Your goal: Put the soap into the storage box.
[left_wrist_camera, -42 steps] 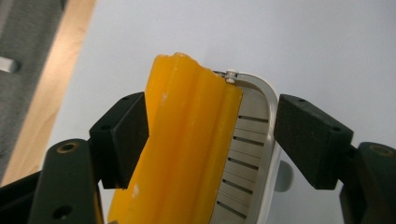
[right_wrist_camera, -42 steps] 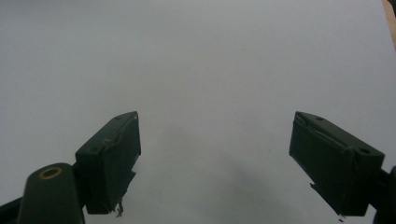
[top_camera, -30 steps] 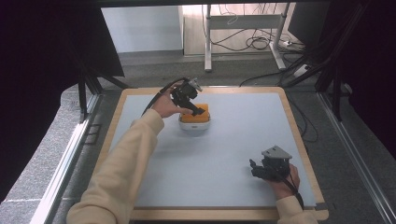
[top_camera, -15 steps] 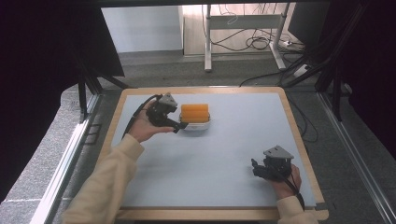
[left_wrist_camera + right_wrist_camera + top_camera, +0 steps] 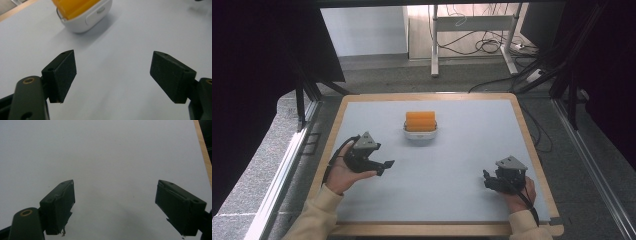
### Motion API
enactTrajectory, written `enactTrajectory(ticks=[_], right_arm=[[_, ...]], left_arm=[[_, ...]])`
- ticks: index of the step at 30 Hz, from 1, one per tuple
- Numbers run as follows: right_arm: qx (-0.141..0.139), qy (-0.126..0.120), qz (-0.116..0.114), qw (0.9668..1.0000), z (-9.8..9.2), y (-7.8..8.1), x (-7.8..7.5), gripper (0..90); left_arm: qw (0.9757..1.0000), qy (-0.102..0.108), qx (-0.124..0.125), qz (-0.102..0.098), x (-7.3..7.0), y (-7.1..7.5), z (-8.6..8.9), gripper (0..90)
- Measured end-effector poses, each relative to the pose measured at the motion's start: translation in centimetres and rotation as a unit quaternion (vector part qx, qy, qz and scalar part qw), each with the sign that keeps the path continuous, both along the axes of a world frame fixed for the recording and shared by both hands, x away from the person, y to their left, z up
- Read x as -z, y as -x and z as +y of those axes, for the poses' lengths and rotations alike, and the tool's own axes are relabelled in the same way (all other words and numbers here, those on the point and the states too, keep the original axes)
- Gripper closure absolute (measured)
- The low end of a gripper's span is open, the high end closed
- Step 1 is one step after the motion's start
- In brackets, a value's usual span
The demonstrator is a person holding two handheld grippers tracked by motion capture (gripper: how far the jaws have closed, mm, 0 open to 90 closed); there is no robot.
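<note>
A white container with an orange lid [image 5: 420, 125] sits on the pale blue table top [image 5: 447, 165], toward the far middle. In the left gripper view the same container [image 5: 82, 12] lies ahead at the upper left. My left gripper [image 5: 384, 166] hovers at the table's left side, a hand's width to the near left of the container; its jaws stand wide apart with nothing between them [image 5: 112, 75]. My right gripper [image 5: 488, 181] rests near the front right corner, open and empty, its jaws spread over bare table [image 5: 115, 207].
A wooden rim [image 5: 532, 145] frames the table; it shows as a strip at the upper right of the right gripper view [image 5: 203, 147]. Beyond the far edge stand a metal desk frame [image 5: 472, 30] and floor cables [image 5: 492, 47]. Dark screens flank both sides.
My left gripper has drawn back from the orange-lidded container toward the near left and now stands apart from it. The container stays in place. My right gripper has not moved.
</note>
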State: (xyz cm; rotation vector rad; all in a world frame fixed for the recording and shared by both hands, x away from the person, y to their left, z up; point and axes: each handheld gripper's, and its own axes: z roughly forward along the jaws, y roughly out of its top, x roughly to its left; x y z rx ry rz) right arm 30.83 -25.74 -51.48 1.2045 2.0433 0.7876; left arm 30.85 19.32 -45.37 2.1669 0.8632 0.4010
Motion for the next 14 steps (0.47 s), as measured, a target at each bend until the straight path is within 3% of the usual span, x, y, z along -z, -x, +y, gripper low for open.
enactTrajectory(ticks=[5, 14], right_arm=[[0.001, -0.001, -0.001, 1.0, -0.2, -0.1, 0.0, 16.5], [-0.005, -0.007, -0.015, 0.9999, -0.3, -0.5, -0.1, 16.7]], left_arm=[[0.9997, -0.007, -0.022, 0.003, 0.6, 0.7, 0.9, 20.4], [0.9997, -0.007, -0.021, 0.009, 0.5, 0.5, 1.3, 19.5]])
